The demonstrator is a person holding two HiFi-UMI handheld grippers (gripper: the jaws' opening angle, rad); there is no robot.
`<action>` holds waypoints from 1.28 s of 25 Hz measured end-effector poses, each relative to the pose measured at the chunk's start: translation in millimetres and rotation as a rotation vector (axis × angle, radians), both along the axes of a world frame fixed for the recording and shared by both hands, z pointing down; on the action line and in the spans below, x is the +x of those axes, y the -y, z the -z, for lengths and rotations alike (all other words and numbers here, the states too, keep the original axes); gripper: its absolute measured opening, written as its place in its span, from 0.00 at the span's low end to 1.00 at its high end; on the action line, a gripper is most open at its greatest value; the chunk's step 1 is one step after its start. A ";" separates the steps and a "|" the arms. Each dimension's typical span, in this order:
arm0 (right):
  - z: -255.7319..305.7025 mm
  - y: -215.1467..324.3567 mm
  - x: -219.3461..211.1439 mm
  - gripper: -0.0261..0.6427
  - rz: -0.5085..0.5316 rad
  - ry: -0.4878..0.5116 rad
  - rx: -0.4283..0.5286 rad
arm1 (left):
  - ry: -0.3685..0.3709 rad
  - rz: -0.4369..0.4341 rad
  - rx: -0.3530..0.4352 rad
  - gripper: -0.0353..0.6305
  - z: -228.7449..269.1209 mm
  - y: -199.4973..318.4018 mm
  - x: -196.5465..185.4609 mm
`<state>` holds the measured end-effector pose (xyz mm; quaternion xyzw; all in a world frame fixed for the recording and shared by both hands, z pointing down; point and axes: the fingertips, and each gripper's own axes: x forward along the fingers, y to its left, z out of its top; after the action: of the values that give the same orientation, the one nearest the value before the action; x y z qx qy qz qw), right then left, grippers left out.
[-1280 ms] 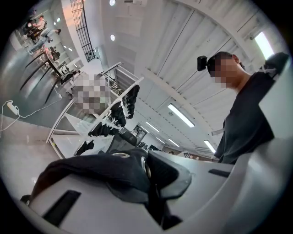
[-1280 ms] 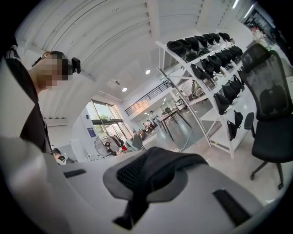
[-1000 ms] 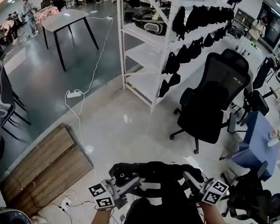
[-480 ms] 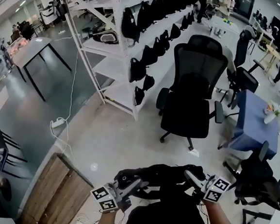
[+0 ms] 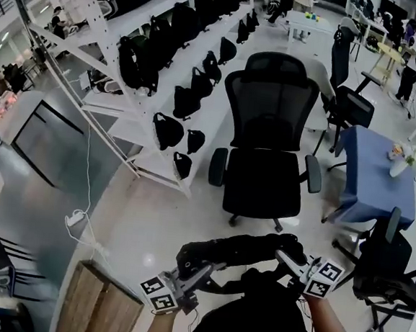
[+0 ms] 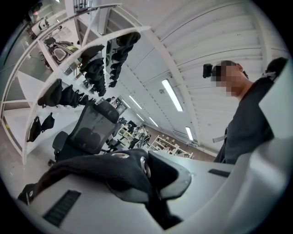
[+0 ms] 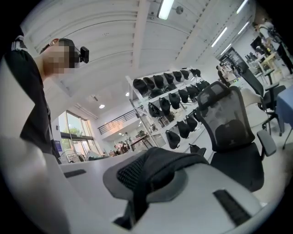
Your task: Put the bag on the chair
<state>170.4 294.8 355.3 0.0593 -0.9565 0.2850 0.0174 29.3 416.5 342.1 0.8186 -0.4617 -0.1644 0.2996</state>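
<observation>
1. You hold the black fabric bag (image 5: 240, 249) slung between both tools, evidently so it arrives spread over the seat; it hangs near you, well short of the black mesh office chair (image 5: 264, 175) ahead.
2. Left gripper (image 5: 197, 271): jaws clamped tight on the bag's strap; right gripper (image 5: 286, 261): jaws clamped likewise on its padded mesh edge.

- I'm in a big open work hall — part lab, part office.
- White shelving racks (image 5: 117, 128) run beside me, hung with rows of black bags (image 5: 167, 131).
- A mesh office chair (image 5: 267, 149) and a blue-covered table (image 5: 377, 176) stand ahead.
- Long strip lights (image 6: 171, 94) line the high white ceiling — a power strip (image 5: 75, 219) trails across the floor.
</observation>
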 end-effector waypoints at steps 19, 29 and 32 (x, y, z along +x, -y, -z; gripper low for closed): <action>-19.3 165.4 -6.0 0.06 -0.053 -0.020 -0.052 | -0.001 -0.069 -0.103 0.08 -15.7 187.2 -20.3; -34.6 244.4 -16.6 0.06 -0.095 -0.036 -0.082 | -0.008 -0.089 -0.101 0.08 -35.2 267.6 -37.7; -52.6 273.6 -29.0 0.06 -0.136 -0.055 -0.119 | -0.016 -0.113 -0.110 0.08 -55.9 298.2 -51.7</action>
<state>141.5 21.3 407.9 0.1308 -0.9308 0.3401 0.0277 -22.4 118.4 398.0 0.8244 -0.4205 -0.1279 0.3567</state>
